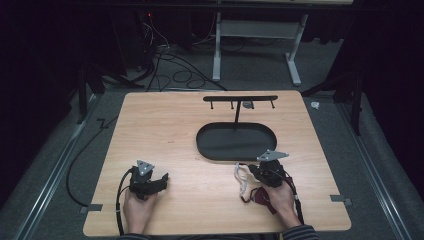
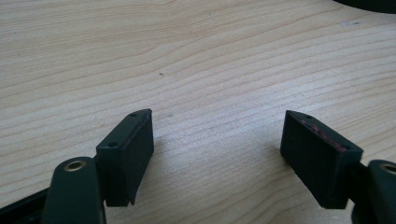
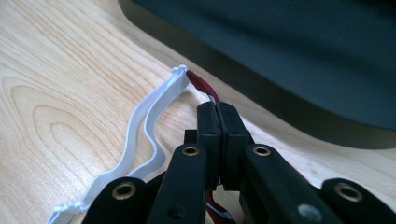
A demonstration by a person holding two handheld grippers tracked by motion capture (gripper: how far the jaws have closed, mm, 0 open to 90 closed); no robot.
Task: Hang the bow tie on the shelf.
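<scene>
— Where do we stand?

— My right hand-held gripper (image 3: 217,109) is clenched on the dark red strap with the white elastic loop (image 3: 149,123) sewn to its end. In the right gripper view the jaws are pressed together on the red fabric just behind that join. The strap lies on the pale wooden counter (image 1: 165,135), just beside the near rim of the black oval tray (image 1: 236,142), with its red bulk bunched under my right hand.

— And the other side?

— My left hand-held gripper (image 1: 150,181) is released, jaws wide apart over bare wood, well apart from the strap, touching nothing.

— So how far along?

— Early, I'd judge. The grasp is made, but the strap is not lifted. The black T-shaped hanger stand with small pegs (image 1: 240,100) rising from the tray carries nothing I can make out, bar a small grey bit I can't identify. If hanging is the aim, the lift, the carry and hooking the loop on a peg all remain.
</scene>
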